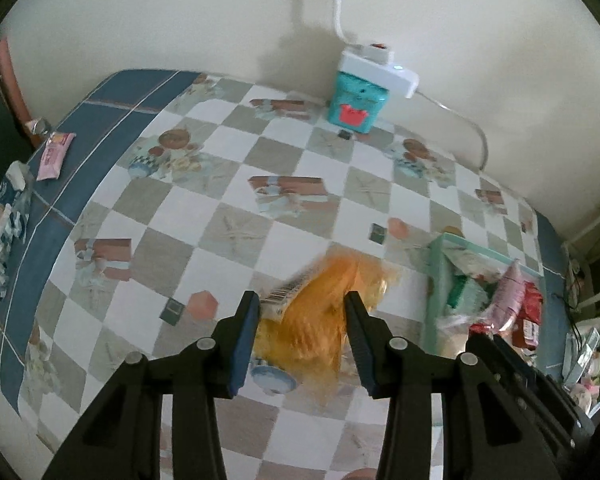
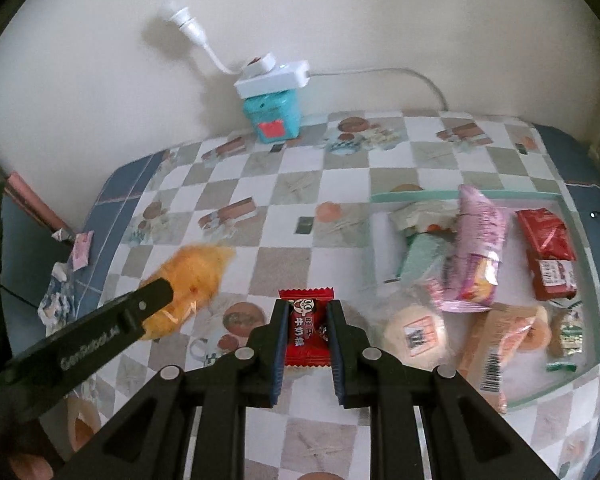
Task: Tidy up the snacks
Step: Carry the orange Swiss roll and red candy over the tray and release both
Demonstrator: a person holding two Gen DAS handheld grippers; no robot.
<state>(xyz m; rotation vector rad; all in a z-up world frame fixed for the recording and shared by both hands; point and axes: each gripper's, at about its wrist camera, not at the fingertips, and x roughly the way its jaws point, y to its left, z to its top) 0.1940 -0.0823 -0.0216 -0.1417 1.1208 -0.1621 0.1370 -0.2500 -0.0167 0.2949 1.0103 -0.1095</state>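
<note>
Between right gripper [image 2: 307, 312] fingers, glossy red candy packet [image 2: 307, 330] pinched; left gripper [image 1: 302, 312] fingers spread around crinkly orange bag [image 1: 320, 320].

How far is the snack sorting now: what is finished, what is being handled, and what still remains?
Done: several packets already lie in the green tray, among them a pink bag and a red packet. In hand: the right gripper is shut on a red candy; the left gripper straddles the orange bag, jaws apart. Left: a pink packet at the table's far edge.
</note>
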